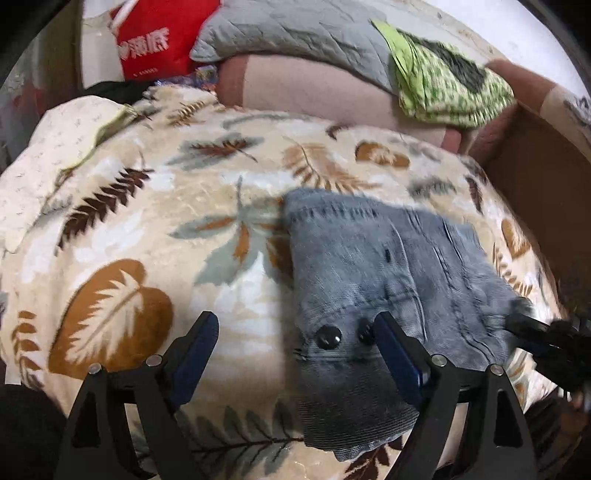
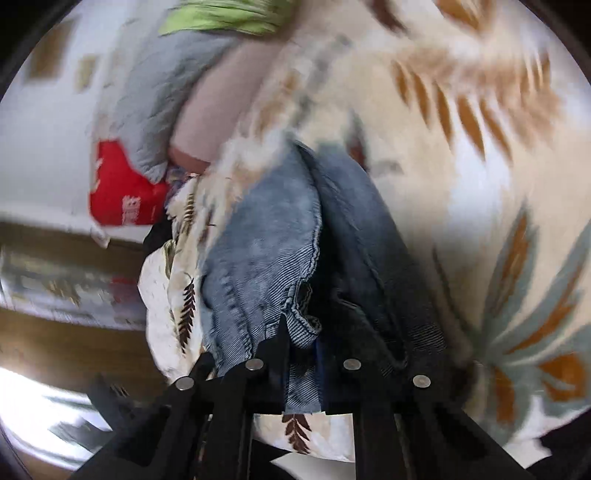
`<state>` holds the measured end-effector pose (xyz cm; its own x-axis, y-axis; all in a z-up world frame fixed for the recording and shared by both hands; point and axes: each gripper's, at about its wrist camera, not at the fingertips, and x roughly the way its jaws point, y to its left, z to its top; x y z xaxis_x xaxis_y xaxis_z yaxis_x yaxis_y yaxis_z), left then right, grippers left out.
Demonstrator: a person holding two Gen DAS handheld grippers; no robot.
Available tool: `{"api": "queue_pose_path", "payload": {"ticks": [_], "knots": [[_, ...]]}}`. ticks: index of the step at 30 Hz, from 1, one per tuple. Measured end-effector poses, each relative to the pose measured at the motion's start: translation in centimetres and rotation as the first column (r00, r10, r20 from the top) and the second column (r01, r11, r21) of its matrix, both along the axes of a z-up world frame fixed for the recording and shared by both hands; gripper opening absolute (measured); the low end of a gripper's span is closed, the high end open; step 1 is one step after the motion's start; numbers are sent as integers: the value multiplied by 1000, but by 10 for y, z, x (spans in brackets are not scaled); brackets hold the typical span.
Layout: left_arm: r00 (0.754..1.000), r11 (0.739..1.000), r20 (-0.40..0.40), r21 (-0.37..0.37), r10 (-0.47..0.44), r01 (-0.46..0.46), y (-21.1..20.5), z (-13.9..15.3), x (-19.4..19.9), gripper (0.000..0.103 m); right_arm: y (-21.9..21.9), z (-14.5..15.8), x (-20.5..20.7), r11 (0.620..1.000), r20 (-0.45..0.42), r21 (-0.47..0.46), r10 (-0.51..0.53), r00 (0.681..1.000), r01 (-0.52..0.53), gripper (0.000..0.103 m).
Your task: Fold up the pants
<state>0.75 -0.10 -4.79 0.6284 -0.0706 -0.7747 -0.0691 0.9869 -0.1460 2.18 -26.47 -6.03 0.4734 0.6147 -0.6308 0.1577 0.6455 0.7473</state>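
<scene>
The pants (image 1: 384, 280) are blue-grey denim with two black buttons, lying folded on the leaf-print blanket (image 1: 147, 229). My left gripper (image 1: 295, 332) is open above the pants' near left edge, its right finger over the denim and its left finger over the blanket. In the left wrist view my right gripper (image 1: 532, 332) reaches in at the pants' right edge. In the right wrist view my right gripper (image 2: 306, 332) is shut on a denim edge of the pants (image 2: 266, 236), which hang and bunch in front of it. That view is tilted and blurred.
A grey quilted pillow (image 1: 295, 29), a green patterned garment (image 1: 443, 81) and a red bag (image 1: 151, 40) lie at the far side. A brown wooden edge (image 1: 535, 177) borders the bed on the right. A pink cover (image 1: 314, 96) lies behind the blanket.
</scene>
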Motion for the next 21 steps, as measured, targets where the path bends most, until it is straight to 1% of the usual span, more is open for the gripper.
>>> {"api": "queue_pose_path", "payload": {"ticks": [2,3,4,5,6,7,8,9,10,11,12,13,14,15,16,17,18,19,21], "knots": [[999,1000,39,-11,16,-16,1,13,-5,86,-2,24,-17,996,74,-91,18,997,-11,12],[999,1000,49,-15,18,-17,0,16,-6,86,-2,26,-24,992,83,-124,25,996,-15,12],[998,1000,55,-14,11,-10,-5,16,-6,86,1,19,-25,986,70,-167,24,997,-12,12],[999,1000,38,12,-16,16,-15,10,-3,87,3,6,-25,981,44,-192,26,999,-17,12],[999,998,4,53,-40,40,-24,1,-1,87,4,-14,-21,981,-6,-193,36,999,-36,14],[996,991,-50,110,-69,74,-35,-14,3,87,8,-35,-16,986,-57,-155,53,997,-61,14],[994,982,-79,171,-71,84,-41,-27,5,87,4,-39,-17,992,-33,-123,31,999,-35,14],[996,977,-70,200,-61,74,-42,-34,5,87,2,-36,-17,992,-27,-117,31,999,-34,17],[997,983,-53,173,-56,65,-37,-35,4,87,1,-28,-17,990,-31,-129,53,998,-57,19],[997,987,-63,152,-52,61,-34,-35,5,87,1,-21,-17,985,-38,-159,68,997,-73,19],[996,987,-68,146,-54,64,-33,-35,6,87,-2,-15,-19,980,-36,-180,74,997,-80,21],[996,985,-66,156,-64,74,-34,-35,6,87,-3,-5,-19,975,-27,-208,74,997,-78,24],[996,983,-63,162,-71,80,-35,-35,6,87,-4,8,-18,970,-13,-236,63,998,-64,24],[996,983,-59,164,-73,81,-35,-35,5,87,-6,19,-16,968,10,-246,53,999,-48,24],[996,984,-56,160,-72,80,-34,-36,5,87,-8,36,-13,970,53,-242,42,998,-28,26],[996,985,-55,155,-73,81,-33,-37,5,87,-7,47,-9,973,85,-230,44,995,-23,29],[996,985,-53,151,-75,82,-33,-37,5,87,-2,61,3,978,127,-206,71,989,-44,40],[996,986,-52,147,-76,83,-32,-38,5,88,2,67,11,979,142,-192,95,985,-67,52],[996,986,-44,145,-79,85,-33,-38,3,88,21,80,44,984,183,-146,129,975,-103,59]]}}
